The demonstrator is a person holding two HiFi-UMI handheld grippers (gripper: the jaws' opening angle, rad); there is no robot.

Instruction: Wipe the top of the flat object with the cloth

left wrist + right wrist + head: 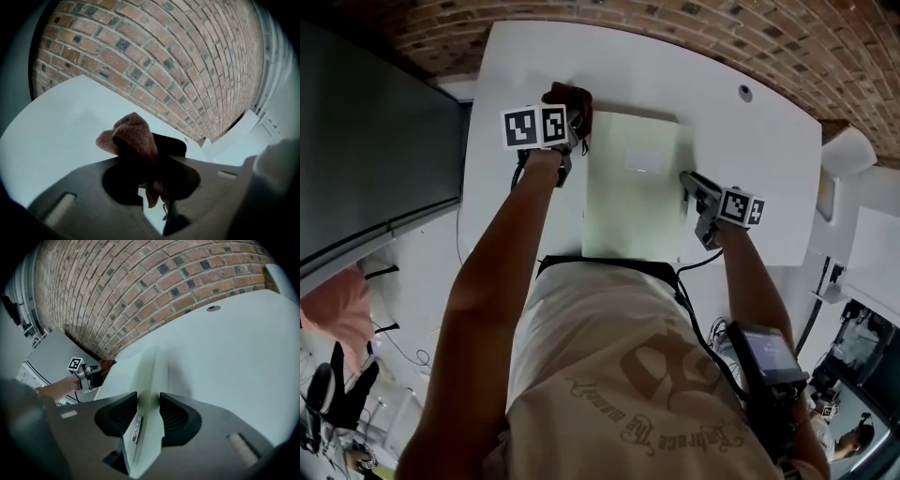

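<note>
A pale green flat object (pixel 633 187) lies in the middle of the white table (pixel 769 159). My left gripper (pixel 577 131) hovers at the object's far left corner, shut on a bunched brown cloth (pixel 570 99). In the left gripper view the cloth (pixel 133 136) bulges out above the gripper (pixel 154 173) and a tail hangs below it. My right gripper (pixel 686 180) is at the object's right edge. The right gripper view shows that gripper (pixel 149 413) shut on the thin edge of the flat object (pixel 140 376), one jaw on each face.
A brick wall (pixel 675 19) runs behind the table. A dark grey panel (pixel 375 141) stands close on the left. A round cable hole (pixel 745 93) sits at the table's far right. White boxes (pixel 848 150) stand off the right edge.
</note>
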